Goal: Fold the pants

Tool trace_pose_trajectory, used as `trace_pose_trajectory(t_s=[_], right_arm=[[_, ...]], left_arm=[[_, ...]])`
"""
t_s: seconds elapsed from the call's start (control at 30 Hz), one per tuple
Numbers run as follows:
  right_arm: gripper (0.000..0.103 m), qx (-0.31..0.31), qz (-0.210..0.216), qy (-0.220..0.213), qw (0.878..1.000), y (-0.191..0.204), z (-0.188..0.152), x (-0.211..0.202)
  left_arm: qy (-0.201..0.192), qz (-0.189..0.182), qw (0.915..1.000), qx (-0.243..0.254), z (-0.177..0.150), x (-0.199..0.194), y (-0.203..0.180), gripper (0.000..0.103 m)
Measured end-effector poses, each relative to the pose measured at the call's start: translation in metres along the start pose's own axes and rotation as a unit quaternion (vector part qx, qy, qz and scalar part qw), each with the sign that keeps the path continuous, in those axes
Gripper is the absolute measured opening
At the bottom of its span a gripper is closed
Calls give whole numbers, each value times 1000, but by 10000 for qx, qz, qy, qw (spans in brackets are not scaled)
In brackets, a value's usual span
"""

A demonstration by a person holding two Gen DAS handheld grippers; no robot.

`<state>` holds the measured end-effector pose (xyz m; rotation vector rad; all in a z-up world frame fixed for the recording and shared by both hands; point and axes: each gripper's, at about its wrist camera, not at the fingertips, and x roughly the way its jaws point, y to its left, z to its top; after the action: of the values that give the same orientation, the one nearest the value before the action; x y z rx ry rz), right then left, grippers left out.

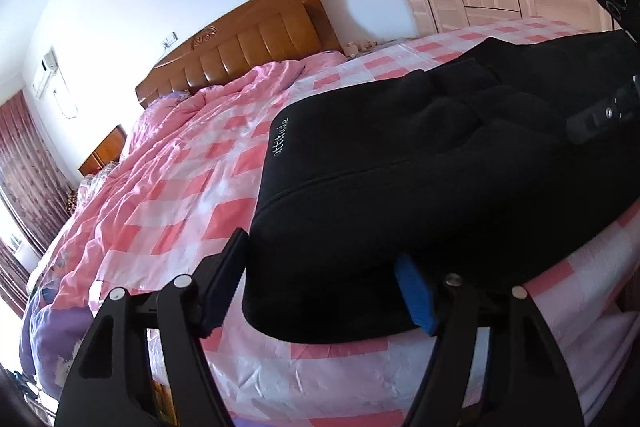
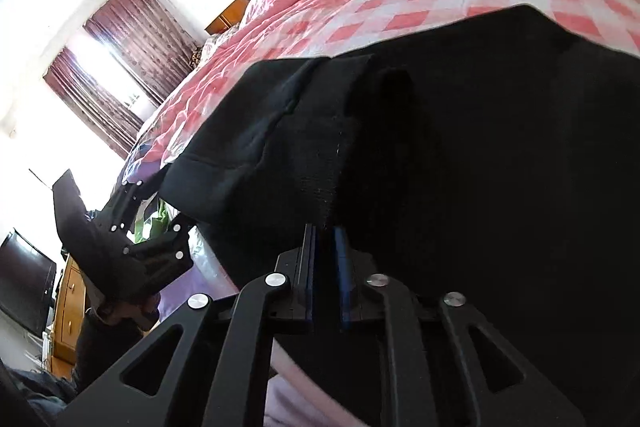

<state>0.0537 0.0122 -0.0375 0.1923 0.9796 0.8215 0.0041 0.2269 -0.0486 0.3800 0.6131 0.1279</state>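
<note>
The left gripper [image 1: 320,279] angles down at the near edge of the bed [image 1: 172,187]. Its jaws stand wide, straddling the near left corner of the black pants [image 1: 400,187]; the black left finger sits just off the fabric edge, while the blue-padded right finger [image 1: 416,299] lies against the cloth without pinching it. The pants are a thick, matte, fleece-like bundle, folded into a rounded slab with small white lettering along one seam, lying on a glossy pink-and-white checked bedcover [image 1: 188,163] that is crinkled like plastic film. The right gripper [image 2: 325,267] also tilts downward, its jaws nearly closed and pinching a thin fold of the pants' near edge between the blue pads. In its view a hand [image 2: 128,307] holds the left gripper at the left. A padded wooden headboard [image 1: 248,43] stands behind.
</note>
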Motion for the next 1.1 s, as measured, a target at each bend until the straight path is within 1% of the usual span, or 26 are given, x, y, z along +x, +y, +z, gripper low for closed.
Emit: trace_pose_trajectory(t_s=[0.03,0.07,0.1,0.13,0.23,0.27,0.33,0.37,0.47,0.57,0.6,0.63,0.67,0.7,0.73,0.77,0.83,0.93,1.03,1.1], right_arm=[[34,-31,-68,-30,10000,0,0,-4],[85,-3,-60,-69,10000,-1,-1,-9],[99,15,-41,-201,9998,-2,-3,-14],[98,2,-14,-281,9996,0,-6,-19],[98,70,-12,-136,9999,-4,-4,-14],[98,137,55,-87,9999,-8,-2,-10],[98,236,405,176,9987,-7,2,6],[98,244,491,255,9982,-6,4,12],[98,61,604,389,9974,4,16,30],[97,141,912,430,9948,11,32,51],[95,164,980,438,9941,11,36,56],[82,228,974,463,9939,11,41,62],[63,275,939,458,9941,10,44,64],[52,359,981,457,9935,7,47,68],[37,423,992,423,9933,6,47,68],[30,435,983,344,9936,5,49,64],[24,346,923,181,9950,10,50,55],[24,47,764,-96,9970,28,57,39],[23,-333,669,-387,9965,49,61,19],[23,-492,629,-542,9953,59,67,8]], left_arm=[[-7,-63,10000,-15,-1,-1,3,71],[-13,-81,10000,-16,-1,-2,4,71],[-15,-79,10000,-21,-2,-3,5,72],[-21,-71,10000,-38,-3,-4,6,72],[-70,-65,9998,-157,-3,-7,10,73],[-81,-60,9998,-188,-2,-8,11,73],[-113,-9,9997,-225,-1,-9,12,74],[-125,12,9996,-243,-1,-10,12,75],[-156,60,9994,-290,-1,-11,13,77],[-154,45,9991,-398,-3,-12,16,79],[-156,44,9990,-426,-3,-12,17,79],[-159,45,9988,-453,-3,-13,17,79],[-156,51,9988,-460,-3,-14,18,79],[-151,86,9988,-450,-4,-16,19,79],[-144,107,9988,-446,-5,-17,20,79],[-133,112,9988,-455,-7,-18,21,82],[-89,76,9985,-542,-13,-21,25,84],[23,-118,9967,-801,-23,-24,29,84],[176,-303,9942,-1019,-30,-21,28,87],[291,-315,9932,-1081,-28,-15,25,87]])
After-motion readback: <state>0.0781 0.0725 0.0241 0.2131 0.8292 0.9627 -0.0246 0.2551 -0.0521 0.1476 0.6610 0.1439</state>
